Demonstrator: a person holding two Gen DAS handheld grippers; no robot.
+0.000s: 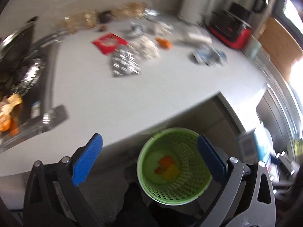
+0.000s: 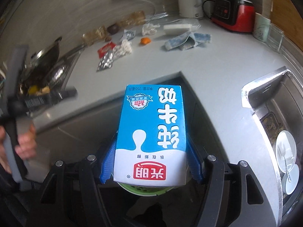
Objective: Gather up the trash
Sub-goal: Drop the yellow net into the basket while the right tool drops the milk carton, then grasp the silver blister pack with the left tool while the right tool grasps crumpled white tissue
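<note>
a blue and white rectangular milk carton point(image 2: 150, 134) is clamped between the blue pads of the right gripper point(image 2: 149, 162), its long axis running from six o'clock up to twelve o'clock in the right wrist view, along the line of the fingers. directly beneath the carton's near end, at six o'clock, the rim of a round green perforated plastic waste basket point(image 2: 144, 189) can be glimpsed; most of it is hidden by the carton, so the right hand is judged the nearer one for a drop, and the coming move appears to turn on the carton being held over that opening. in the left wrist view the same basket point(image 1: 175, 167) is seen from above, low and right of centre, below the edge of a pale grey worktop point(image 1: 132, 94). orange and yellow scraps point(image 1: 167, 167) lie at its bottom; otherwise it looks nearly empty. the left gripper point(image 1: 149, 159) has its blue pads spread wide apart with nothing between them, one pad at eight o'clock of the basket and the other just over its rim at three o'clock. on the worktop toward twelve o'clock, well apart from both grippers, more litter is spread: a red torn wrapper point(image 1: 109, 42), a silver foil blister pack point(image 1: 124, 62), an orange peel piece point(image 1: 163, 42) and a crumpled blue and white cloth point(image 1: 208, 55). a steel sink point(image 2: 274, 124) at three o'clock in the right view holds white dishes point(image 2: 286, 157). the left view is blurred, so finer detail cannot be told.
</note>
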